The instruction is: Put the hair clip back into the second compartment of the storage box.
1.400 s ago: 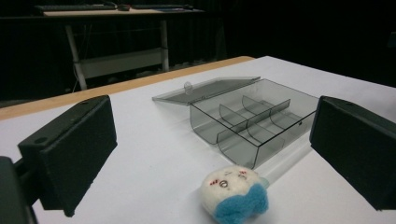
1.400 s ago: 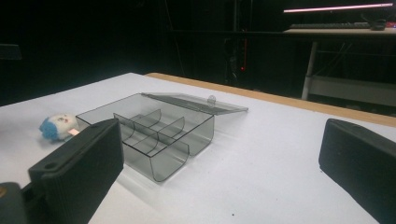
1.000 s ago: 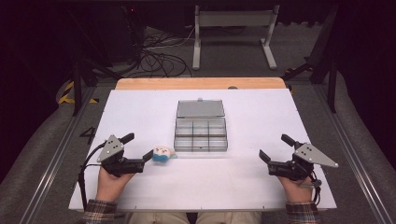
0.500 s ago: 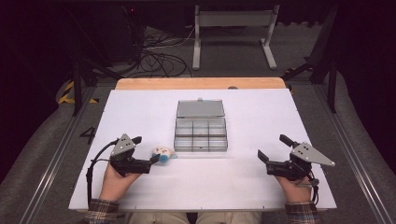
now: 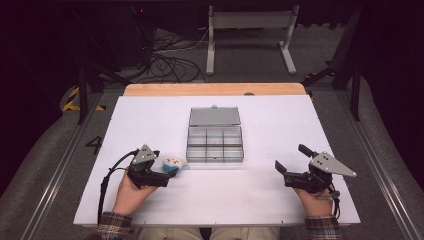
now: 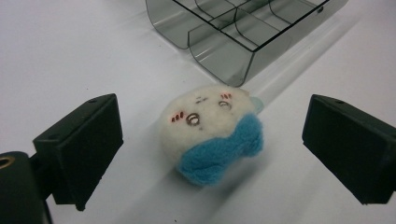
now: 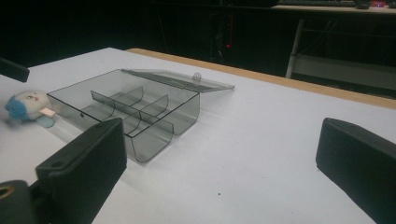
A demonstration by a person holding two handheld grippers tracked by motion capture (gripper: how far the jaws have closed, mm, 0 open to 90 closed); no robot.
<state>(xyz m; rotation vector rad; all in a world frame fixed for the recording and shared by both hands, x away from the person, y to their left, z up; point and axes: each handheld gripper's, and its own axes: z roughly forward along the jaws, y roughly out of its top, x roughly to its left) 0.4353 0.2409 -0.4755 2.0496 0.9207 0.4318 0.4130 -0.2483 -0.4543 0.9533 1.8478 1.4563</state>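
a: left gripper [image 5: 167, 172], status?
b: held in the left hand [image 5: 131, 192] low on the near left of the white table [image 5: 150, 120]. jaws spread wide, one on each side of the small round cream plush toy with a blue bow [image 6: 212, 133]. no contact with the toy on either side; clear gaps visible in the left gripper view.

a: position of the plush toy?
b: lying on the table surface, just beside the near left corner of the clear grey plastic compartment box [image 5: 215, 142]. apart from the box wall, though close. face side up, blue bow toward the gripper. seen also in the right gripper view, left of the box [image 7: 28, 106].

a: box condition?
b: open, hinged lid [image 5: 214, 116] laid back flat on the far side. two rows of compartments, curved dividers. nothing seen inside them.

a: right gripper [image 5: 292, 162]?
b: held in the right hand [image 5: 315, 197] at the near right of the table, well apart from the box and the toy. jaws spread wide, nothing between them, pointing toward the box.
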